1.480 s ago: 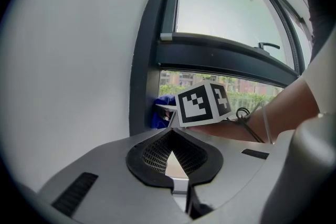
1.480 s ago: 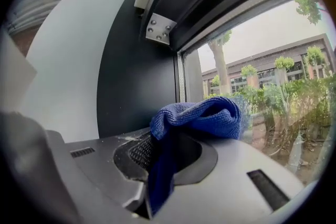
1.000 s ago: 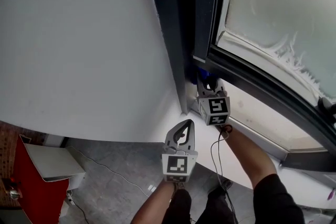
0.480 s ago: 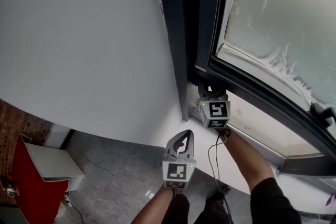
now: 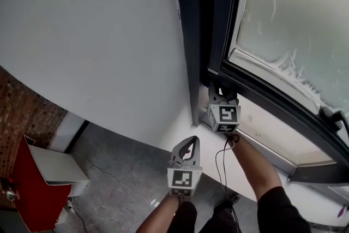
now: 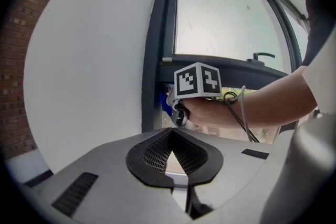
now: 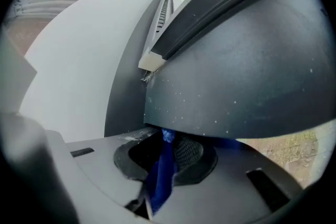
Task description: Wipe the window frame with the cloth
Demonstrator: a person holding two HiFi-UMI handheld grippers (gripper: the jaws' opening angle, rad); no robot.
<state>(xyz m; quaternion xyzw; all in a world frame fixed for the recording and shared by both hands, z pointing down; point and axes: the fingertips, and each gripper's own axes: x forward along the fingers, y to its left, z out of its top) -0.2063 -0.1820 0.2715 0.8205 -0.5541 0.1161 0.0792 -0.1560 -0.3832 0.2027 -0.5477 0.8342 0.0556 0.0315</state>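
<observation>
My right gripper [image 7: 169,150] has its fingers clamped on the blue cloth [image 7: 160,178], which is pressed under the window frame [image 7: 236,81] at its lower corner. If I push too hard, the thin fold could slip free and the hard fingers could scrape the frame. The frame is dark, smooth and dust-speckled, and the cloth is soft. My left gripper [image 6: 170,152] hangs closed and empty.

blue cloth [image 7: 160,178] pinched against dark frame [image 7: 236,76]
</observation>
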